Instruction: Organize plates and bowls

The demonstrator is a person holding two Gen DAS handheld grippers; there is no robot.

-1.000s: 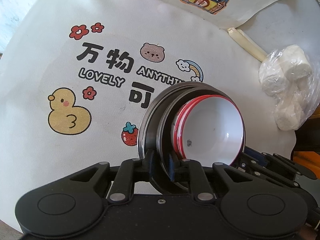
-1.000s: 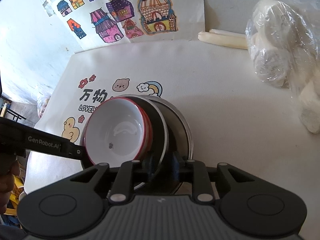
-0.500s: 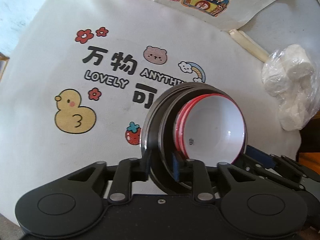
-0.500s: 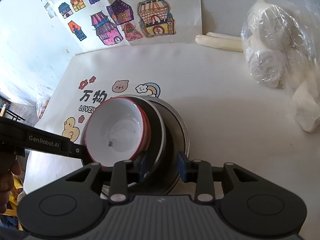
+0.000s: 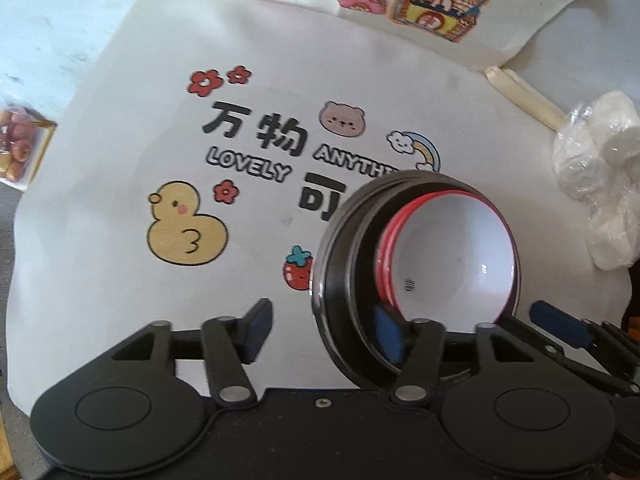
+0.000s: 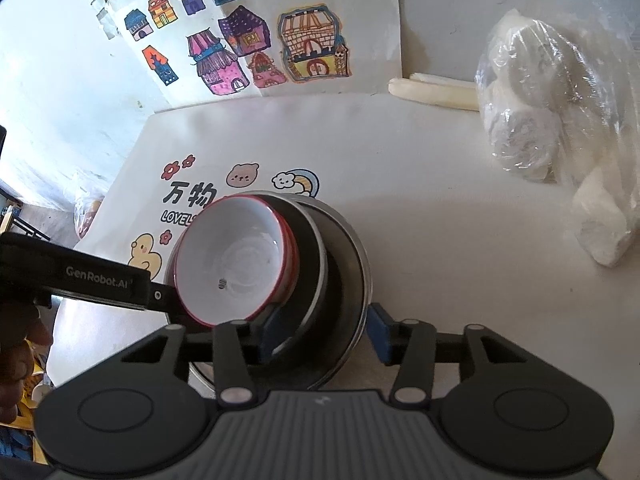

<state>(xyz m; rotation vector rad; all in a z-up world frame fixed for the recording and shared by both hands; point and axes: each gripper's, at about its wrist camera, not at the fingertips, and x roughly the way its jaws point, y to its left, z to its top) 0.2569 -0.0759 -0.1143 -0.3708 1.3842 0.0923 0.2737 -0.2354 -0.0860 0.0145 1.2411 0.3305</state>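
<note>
Wider hand-held grippers around nested red-rimmed bowls

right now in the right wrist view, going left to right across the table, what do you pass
left gripper → red-rimmed white bowl → dark plates nested under it → plastic bag of white rolls

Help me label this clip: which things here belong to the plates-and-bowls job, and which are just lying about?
Job: red-rimmed white bowl; black plates nested under it.

Lying about: cartoon-print mat; house drawings; plastic bag of white rolls; pale sticks.
</note>
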